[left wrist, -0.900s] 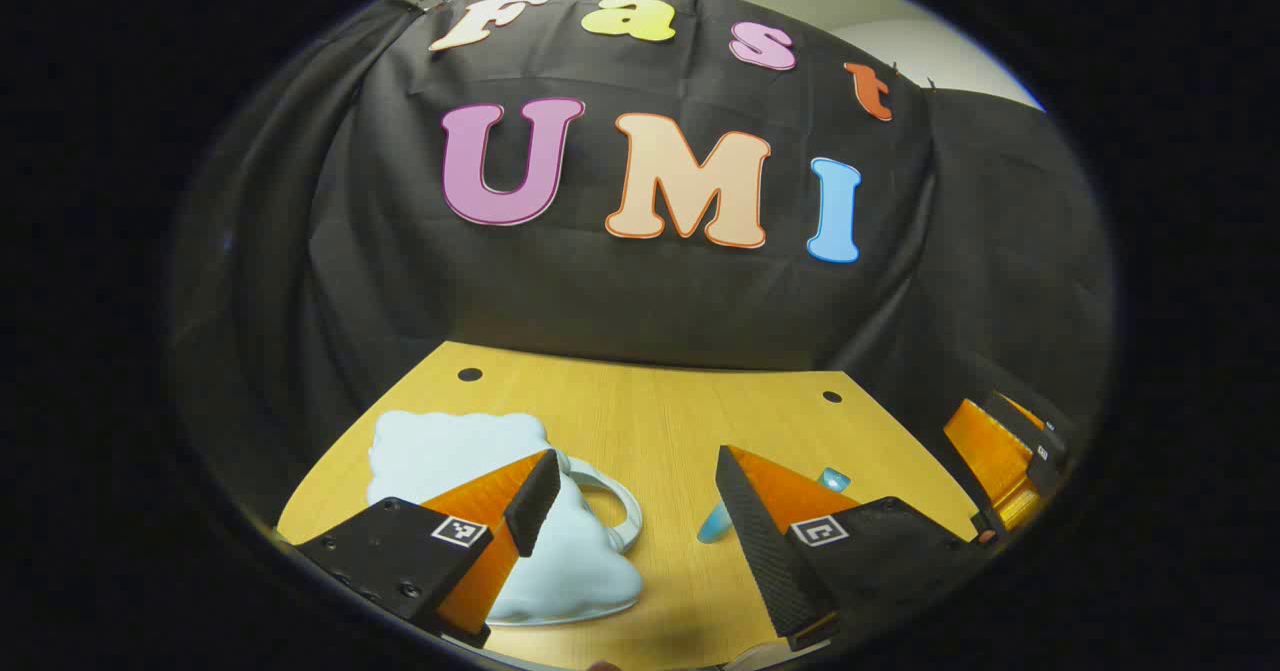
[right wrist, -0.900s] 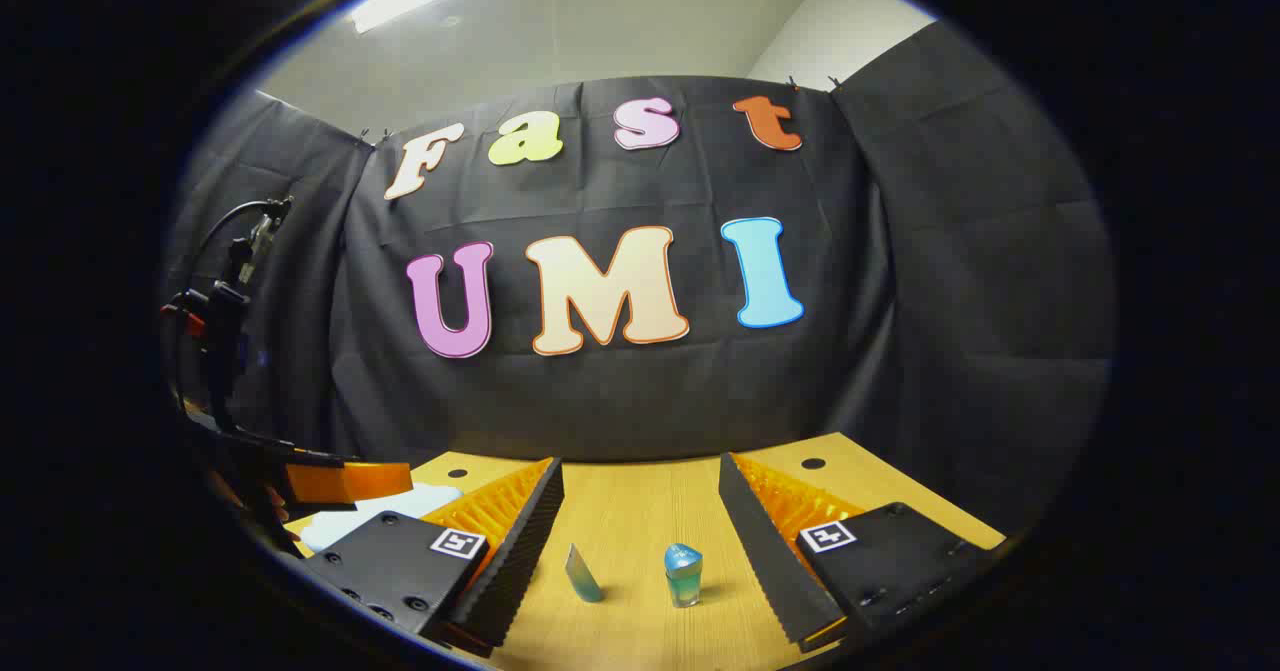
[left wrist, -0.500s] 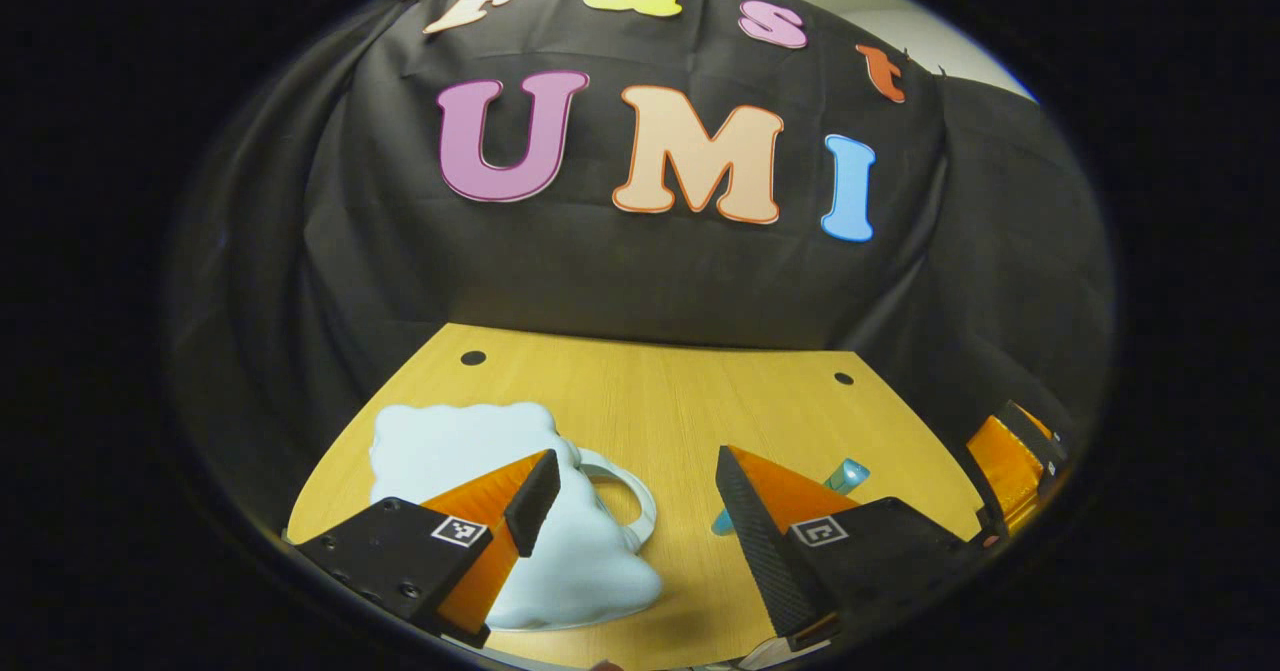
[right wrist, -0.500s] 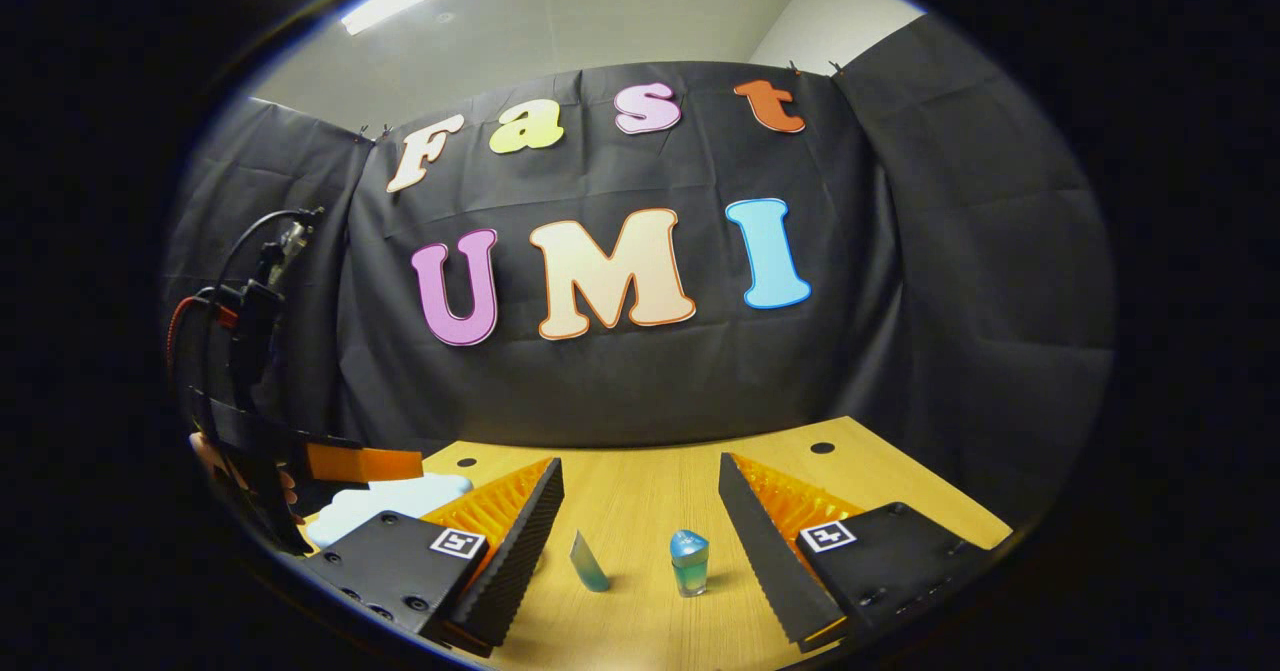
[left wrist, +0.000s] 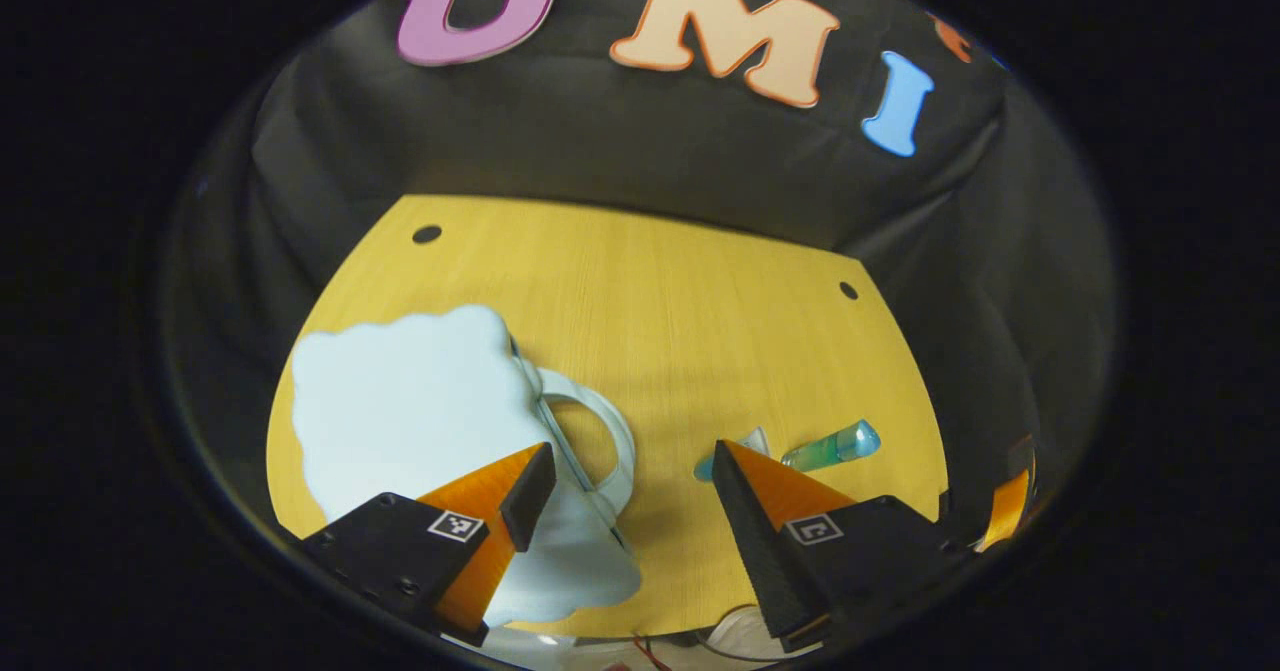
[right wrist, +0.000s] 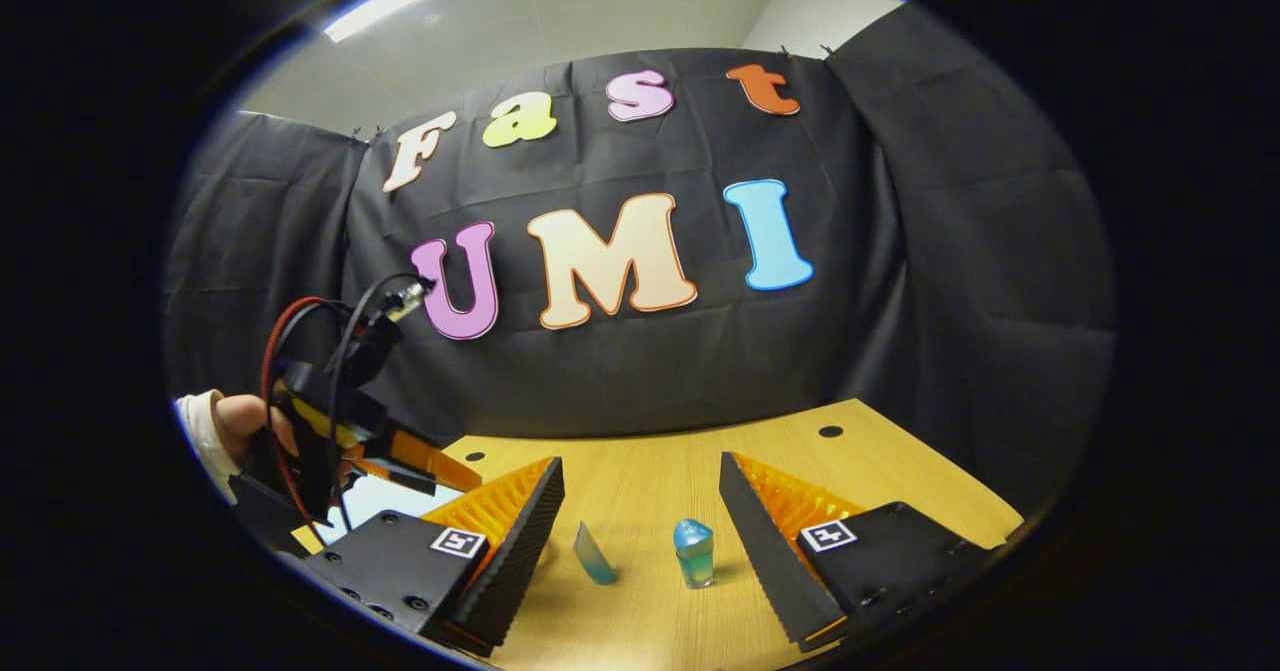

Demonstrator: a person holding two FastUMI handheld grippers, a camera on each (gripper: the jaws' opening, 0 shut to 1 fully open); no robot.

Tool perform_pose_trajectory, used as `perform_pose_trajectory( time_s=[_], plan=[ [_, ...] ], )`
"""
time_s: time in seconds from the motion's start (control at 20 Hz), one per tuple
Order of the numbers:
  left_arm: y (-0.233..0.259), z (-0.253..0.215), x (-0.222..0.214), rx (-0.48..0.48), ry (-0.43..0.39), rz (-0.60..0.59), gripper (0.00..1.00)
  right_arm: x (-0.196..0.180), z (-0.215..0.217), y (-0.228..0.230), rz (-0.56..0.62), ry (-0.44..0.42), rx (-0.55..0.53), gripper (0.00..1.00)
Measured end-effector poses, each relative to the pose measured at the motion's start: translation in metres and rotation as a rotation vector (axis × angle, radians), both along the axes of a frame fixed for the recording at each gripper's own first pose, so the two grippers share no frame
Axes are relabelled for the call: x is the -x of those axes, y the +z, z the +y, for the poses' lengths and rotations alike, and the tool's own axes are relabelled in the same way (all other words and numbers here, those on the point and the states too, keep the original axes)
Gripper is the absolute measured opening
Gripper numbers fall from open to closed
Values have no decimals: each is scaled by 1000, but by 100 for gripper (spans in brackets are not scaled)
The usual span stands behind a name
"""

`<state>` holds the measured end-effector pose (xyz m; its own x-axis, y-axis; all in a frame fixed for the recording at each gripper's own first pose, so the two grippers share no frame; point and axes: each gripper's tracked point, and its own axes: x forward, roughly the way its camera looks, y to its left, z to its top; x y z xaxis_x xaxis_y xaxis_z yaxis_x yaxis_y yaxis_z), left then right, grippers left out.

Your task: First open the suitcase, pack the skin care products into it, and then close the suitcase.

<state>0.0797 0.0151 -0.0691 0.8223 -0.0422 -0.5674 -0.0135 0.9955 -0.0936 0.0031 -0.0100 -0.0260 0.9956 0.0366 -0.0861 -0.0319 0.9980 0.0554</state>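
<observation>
Left gripper [left wrist: 630,476]: fingers spread wide apart, nothing between them, tilted down over the table and poised above the near edge of the suitcase; judged to be lining up on the case because opening it is the first step. Right gripper [right wrist: 640,511]: fingers likewise wide apart and empty, held low and level, looking across the table at the two products; judged to be waiting its turn, since packing cannot begin while the case is shut. Suitcase [left wrist: 400,401]: small, pale blue, cloud-shaped outline, lying flat and closed on the table's left part, its white loop handle [left wrist: 610,431] turned toward the table's middle, just beyond the left gripper's fingertips. Skin care products, two: a small blue-green bottle [right wrist: 693,553] with a rounded blue cap, standing upright between the right gripper's fingers but farther off; a slim pale-blue tube [right wrist: 593,554] just left of it, leaning, apart from the bottle. Both stand to the right of the suitcase, well apart from it, within easy reach of the right gripper. Table [left wrist: 680,291]: yellow wood grain, two dark holes near its far corners. Person's hand [right wrist: 245,421] holding the left gripper, with a white sleeve cuff.
</observation>
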Motion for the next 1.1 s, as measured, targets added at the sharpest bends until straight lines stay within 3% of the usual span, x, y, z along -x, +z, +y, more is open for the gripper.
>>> perform_pose_trajectory(
  time_s=[0.15,0.3,0.35,0.8,0.85,0.9,1.1],
  plan=[
    [-14,3,-17,-16,21,91,91,2,-8,-4,15,-14,-14,98],
    [-26,3,-34,-41,19,160,92,3,-19,-9,32,-35,-28,98],
    [-30,2,-39,-45,19,182,86,3,-23,-11,39,-44,-24,98],
    [-73,6,-68,-62,68,354,61,9,-44,-15,63,-81,-9,98],
    [-77,7,-70,-66,75,376,63,11,-46,-14,63,-86,-7,98],
    [-82,9,-71,-66,82,393,51,11,-48,-14,63,-90,-4,98],
    [-95,12,-77,-64,93,426,48,13,-58,-14,66,-110,6,98]
  ],
)
